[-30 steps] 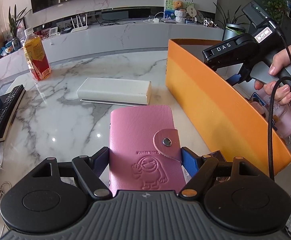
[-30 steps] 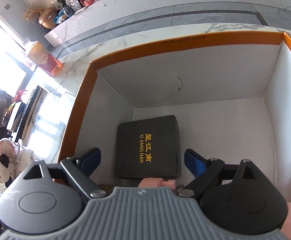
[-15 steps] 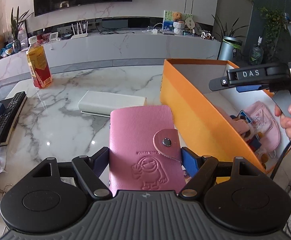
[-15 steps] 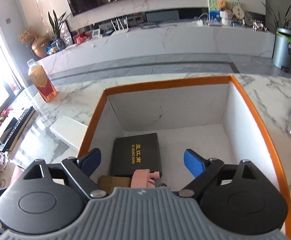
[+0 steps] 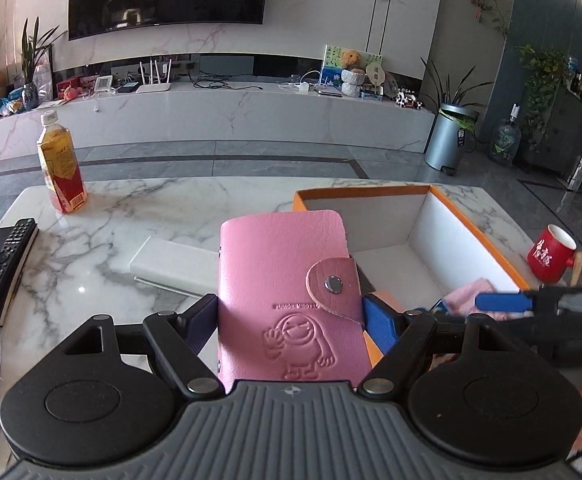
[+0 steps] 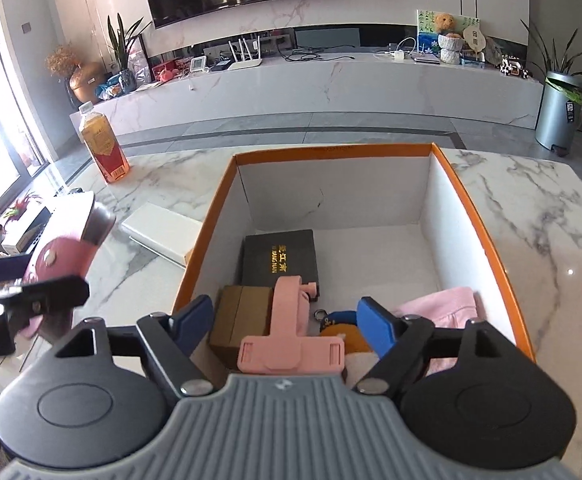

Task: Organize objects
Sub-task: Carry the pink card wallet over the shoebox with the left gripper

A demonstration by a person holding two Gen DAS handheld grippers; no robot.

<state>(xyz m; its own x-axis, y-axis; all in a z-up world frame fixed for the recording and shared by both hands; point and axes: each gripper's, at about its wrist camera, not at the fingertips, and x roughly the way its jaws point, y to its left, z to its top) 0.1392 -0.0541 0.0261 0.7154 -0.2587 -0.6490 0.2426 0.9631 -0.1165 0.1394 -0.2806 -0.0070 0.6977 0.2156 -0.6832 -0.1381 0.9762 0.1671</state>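
the left gripper (image 5: 291, 312) is clamping a pink card wallet (image 5: 287, 280) by its long sides, both pads pressing on the leather, and it is hanging above the marble table (image 5: 131, 208) at the near left edge of the orange box (image 5: 363, 192). the wallet is showing an embossed cartoon figure waving, a line of small embossed letters above it that i cannot read for certain, and a strap fastened with a metal snap (image 5: 333, 283).

the right gripper (image 6: 285, 316) is standing above the near end of the box, its jaws closing with nothing pressed between the pads; the pink plastic holder (image 6: 291, 336) seen between them is lying down in the box. a black case (image 6: 279, 260) with gold characters and the latin line "xi jiang nan" is lying flat on the box floor, touching the left wall. just beside it are sitting a brown box (image 6: 239, 320), a pink cloth (image 6: 447, 308) and a keyring toy (image 6: 337, 326), partly hidden.

outside the box, a white flat box (image 5: 171, 262) is lying on the table to its left. a tea bottle (image 5: 61, 172) with a yellow and red label is standing at the far left corner, its print too small to read. a red mug (image 5: 551, 256) with white brush characters is sitting to the right of the box, and a remote control (image 5: 5, 264) is lying at the left edge.
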